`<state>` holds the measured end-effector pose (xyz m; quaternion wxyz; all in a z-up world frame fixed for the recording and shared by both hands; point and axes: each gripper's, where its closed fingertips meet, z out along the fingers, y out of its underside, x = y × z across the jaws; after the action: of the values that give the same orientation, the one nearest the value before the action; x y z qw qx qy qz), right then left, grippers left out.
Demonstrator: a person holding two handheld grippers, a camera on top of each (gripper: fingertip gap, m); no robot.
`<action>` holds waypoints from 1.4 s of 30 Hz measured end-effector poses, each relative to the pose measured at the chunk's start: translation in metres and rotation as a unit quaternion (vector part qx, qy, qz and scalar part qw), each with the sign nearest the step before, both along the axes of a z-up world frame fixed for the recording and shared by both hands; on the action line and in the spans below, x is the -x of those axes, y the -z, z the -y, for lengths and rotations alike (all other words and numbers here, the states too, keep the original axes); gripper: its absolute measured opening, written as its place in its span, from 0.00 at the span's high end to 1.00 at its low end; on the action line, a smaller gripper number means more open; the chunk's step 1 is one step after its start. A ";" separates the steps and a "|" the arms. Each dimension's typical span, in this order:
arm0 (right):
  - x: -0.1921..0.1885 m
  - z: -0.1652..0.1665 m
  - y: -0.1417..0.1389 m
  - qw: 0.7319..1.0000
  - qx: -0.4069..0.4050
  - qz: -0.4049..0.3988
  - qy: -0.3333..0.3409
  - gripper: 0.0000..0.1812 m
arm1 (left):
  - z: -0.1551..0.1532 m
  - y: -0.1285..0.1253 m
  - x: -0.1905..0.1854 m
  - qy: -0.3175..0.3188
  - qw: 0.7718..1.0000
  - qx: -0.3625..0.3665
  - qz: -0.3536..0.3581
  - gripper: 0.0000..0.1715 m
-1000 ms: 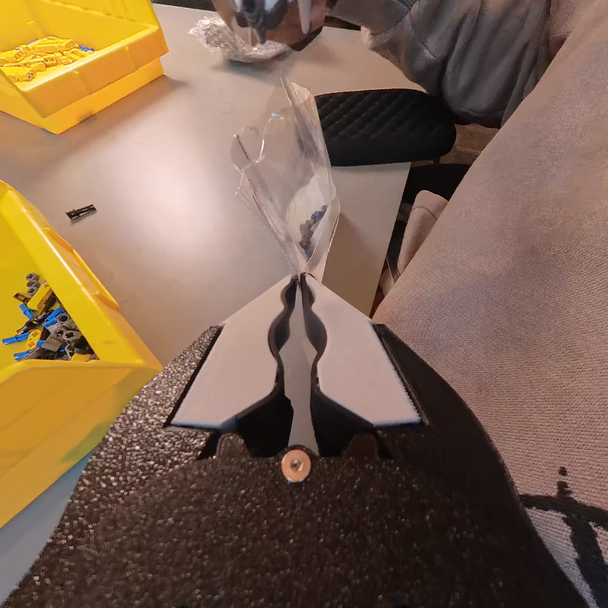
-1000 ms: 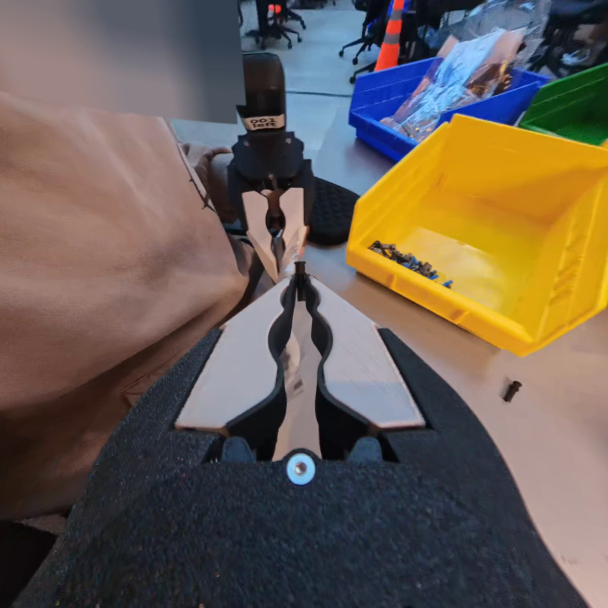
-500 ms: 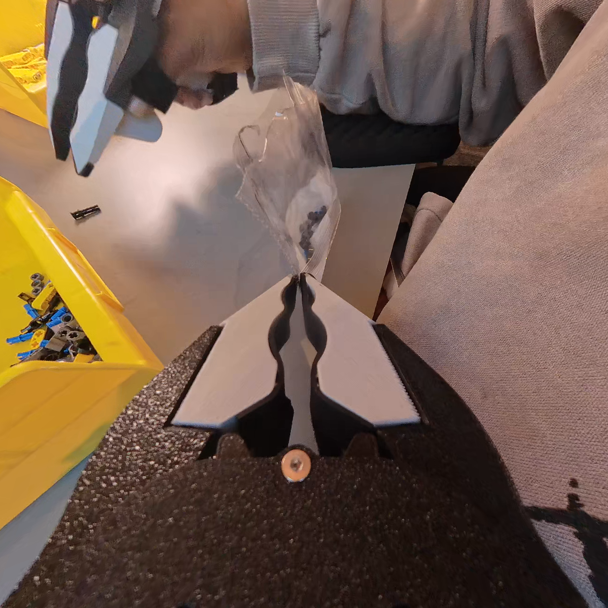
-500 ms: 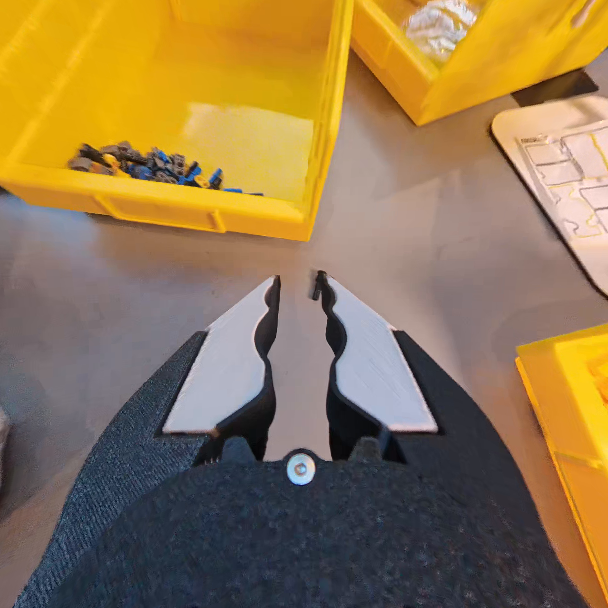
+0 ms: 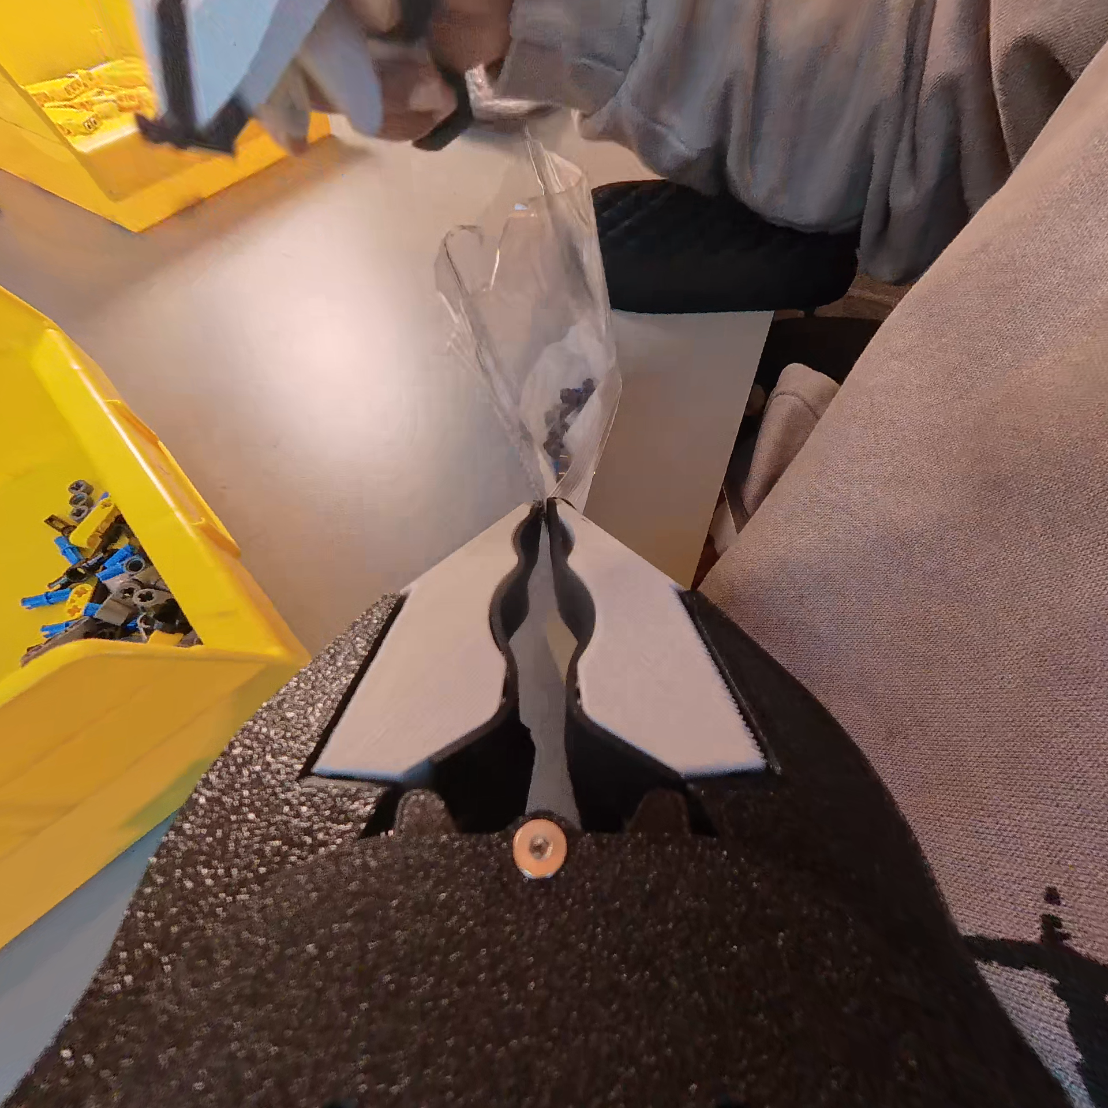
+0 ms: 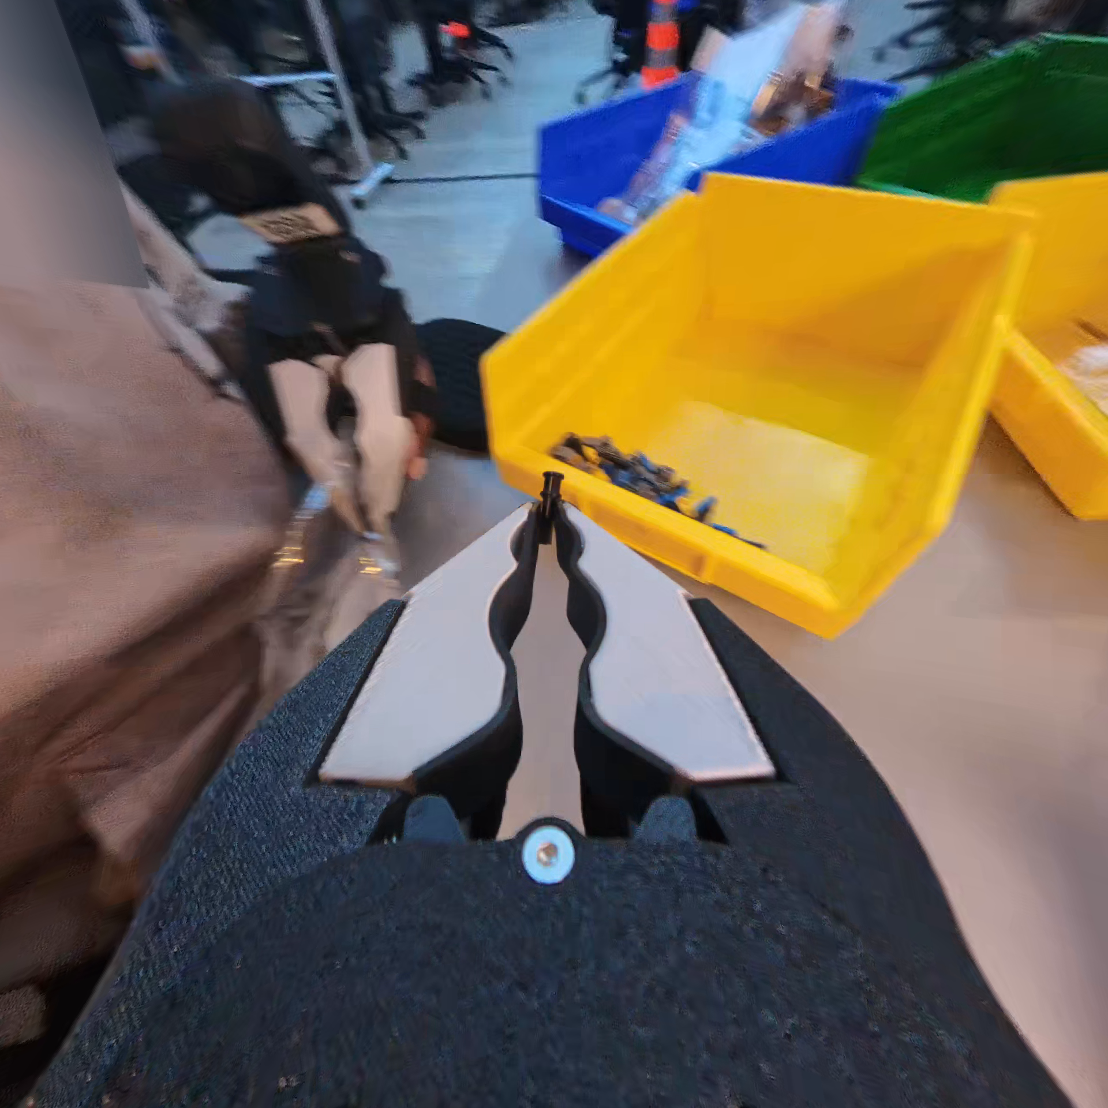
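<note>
Your right tongs [image 6: 544, 517] pinch black pin [image 6: 549, 493] upright; left tongs [image 5: 547, 509], clamping clear bag [image 5: 539, 336], lie ahead-left across counter [image 6: 959, 689].

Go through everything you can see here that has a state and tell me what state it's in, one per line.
left gripper: shut on the clear plastic bag
clear plastic bag: pinched at one corner, mouth open, few small dark parts inside
right gripper: shut on a small black pin
small black pin: upright between the tips
yellow bin: open-topped, small pile of parts inside
</note>
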<state>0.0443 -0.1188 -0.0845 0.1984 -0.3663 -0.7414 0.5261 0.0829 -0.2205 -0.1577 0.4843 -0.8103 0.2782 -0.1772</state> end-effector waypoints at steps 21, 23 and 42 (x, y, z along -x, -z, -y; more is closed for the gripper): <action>-0.044 0.008 -0.022 0.999 0.039 0.010 -0.015 0.65 | -0.020 -0.004 0.021 -0.087 0.996 -0.004 0.019 1.00; -0.056 0.002 -0.012 0.999 0.041 0.025 -0.015 0.61 | -0.022 -0.005 0.023 -0.091 0.996 -0.006 0.023 1.00; -0.067 0.010 0.057 0.999 0.031 0.017 -0.013 1.00 | -0.040 -0.001 0.015 -0.099 0.995 -0.003 0.009 1.00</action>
<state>0.1110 -0.1285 -0.1412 0.1674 -0.3719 -0.7325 0.5451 0.0678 -0.1801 -0.1570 0.5045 -0.8308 0.1929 -0.1345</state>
